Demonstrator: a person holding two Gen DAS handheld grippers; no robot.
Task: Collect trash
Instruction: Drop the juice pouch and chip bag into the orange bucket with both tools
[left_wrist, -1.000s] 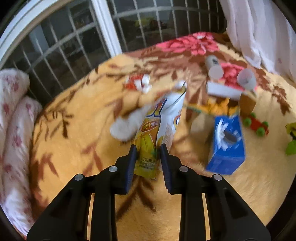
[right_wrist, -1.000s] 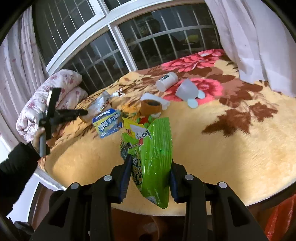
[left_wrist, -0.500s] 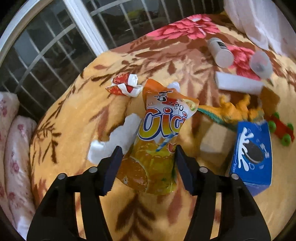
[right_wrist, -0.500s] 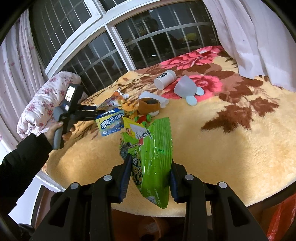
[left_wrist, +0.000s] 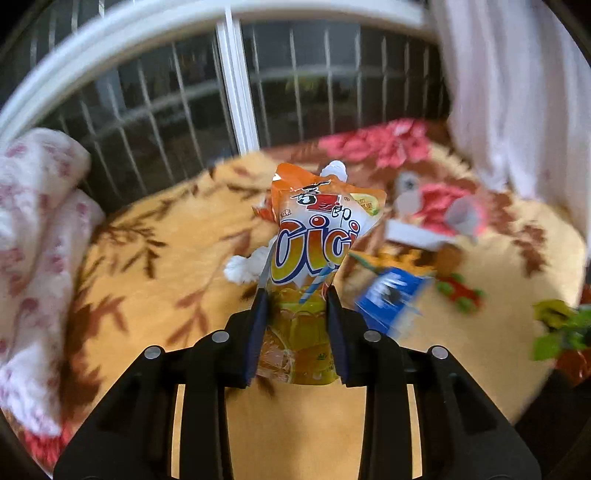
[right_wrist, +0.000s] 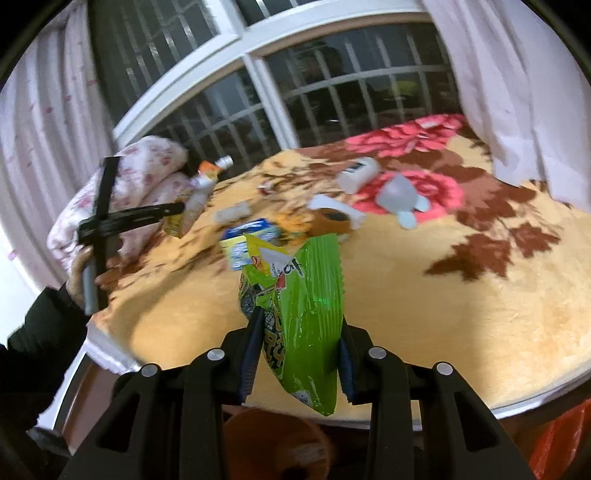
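Note:
An orange "Cici" drink pouch (left_wrist: 317, 229) with a white cap stands upright between the pads of my left gripper (left_wrist: 295, 295), which is shut on its lower half and holds it above the blanket. The right wrist view shows that left gripper (right_wrist: 177, 208) at the far left, with the pouch (right_wrist: 195, 199) in it and a person's hand on its handle. A crumpled green snack bag (right_wrist: 306, 295) is pinched in my right gripper (right_wrist: 301, 314), which is shut on it near the bed's front edge.
On the yellow floral blanket (right_wrist: 461, 314) lie a blue cookie box (left_wrist: 388, 299), a white tissue wad (left_wrist: 243, 266), a white bottle (right_wrist: 358, 173), a clear cup (right_wrist: 397, 192) and small toys. A pink floral quilt (left_wrist: 33, 221) lies at left. An orange bin (right_wrist: 273, 439) sits below the bed edge.
My left gripper let its jaws widen around the pouch, closed on it again lower down and lifted it off the blanket. The right gripper keeps its grip on the green bag.

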